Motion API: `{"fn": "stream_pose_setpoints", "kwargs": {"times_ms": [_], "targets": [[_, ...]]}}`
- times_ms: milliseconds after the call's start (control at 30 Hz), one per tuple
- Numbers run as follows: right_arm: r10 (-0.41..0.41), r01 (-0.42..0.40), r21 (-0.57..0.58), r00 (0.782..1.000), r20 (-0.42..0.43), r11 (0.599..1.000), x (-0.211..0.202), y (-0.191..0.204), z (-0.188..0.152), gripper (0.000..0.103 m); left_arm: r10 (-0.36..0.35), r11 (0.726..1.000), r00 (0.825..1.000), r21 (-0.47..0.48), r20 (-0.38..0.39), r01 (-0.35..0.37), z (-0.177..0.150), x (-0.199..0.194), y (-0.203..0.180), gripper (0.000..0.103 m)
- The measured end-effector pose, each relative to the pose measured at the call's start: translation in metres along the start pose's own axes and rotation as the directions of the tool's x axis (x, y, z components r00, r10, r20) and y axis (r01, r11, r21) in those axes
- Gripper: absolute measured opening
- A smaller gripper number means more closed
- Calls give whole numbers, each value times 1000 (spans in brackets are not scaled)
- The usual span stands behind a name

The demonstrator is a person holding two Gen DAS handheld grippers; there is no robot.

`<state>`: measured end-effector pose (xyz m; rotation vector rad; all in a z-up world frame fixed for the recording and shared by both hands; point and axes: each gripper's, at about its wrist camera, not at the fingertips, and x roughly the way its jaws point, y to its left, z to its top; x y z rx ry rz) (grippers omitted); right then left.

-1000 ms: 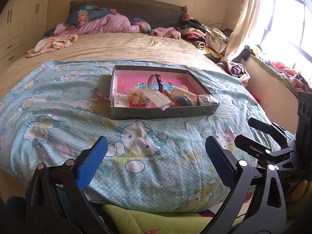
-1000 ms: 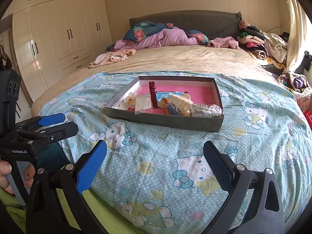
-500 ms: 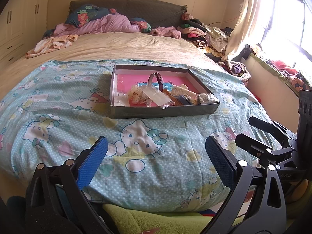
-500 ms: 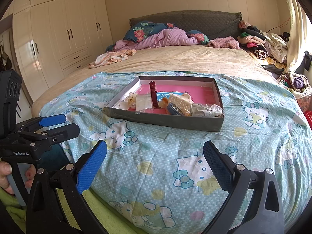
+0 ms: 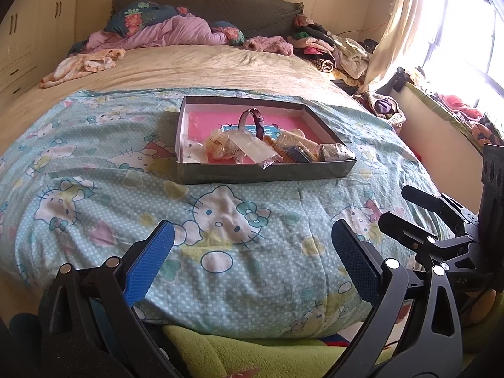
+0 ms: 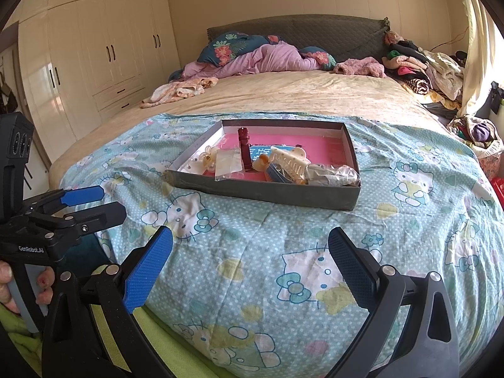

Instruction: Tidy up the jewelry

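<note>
**Jewelry heaped in tray on bed, both grippers spread and empty**

The jewelry is seen piled in a shallow grey tray with a pink liner, set on the patterned blanket mid-bed. Left gripper and right gripper are held near the bed's foot, well apart from the tray, jaws spread, nothing pinched.

Handling, as judged: all items light. The watch strap is stiff enough to be taken across its width. The clear bags are expected to be slippery and crinkly; a corner is best pinched. The cream hair claw is rigid, likely brittle at the teeth; the spine should be gripped.

The strap's arch is shown only by the left view; it reads as a straight bar from the right. The person's hand is seen only in the right view.
</note>
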<state>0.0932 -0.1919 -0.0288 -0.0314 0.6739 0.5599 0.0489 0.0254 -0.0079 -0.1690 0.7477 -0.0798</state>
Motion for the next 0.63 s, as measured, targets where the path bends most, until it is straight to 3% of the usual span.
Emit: {"fn": "stream_pose_setpoints", "kwargs": {"times_ms": [167,367,500,633], "targets": [[-42,43,44,999,-10,998,8,-22,-1,98,66,998,997,-19,-28,-67,1,9,4,93],[-156,157,196,988,-20,968,23,-98,5,98,145,986,988,-74,-45,-148,12,24,36,94],[-310,320,314,947,-82,894,44,-185,12,98,262,948,961,-162,-86,-273,36,49,96,94],[-461,496,358,868,-183,791,68,-273,22,98,381,884,916,-241,-128,-401,66,79,173,94]]}}
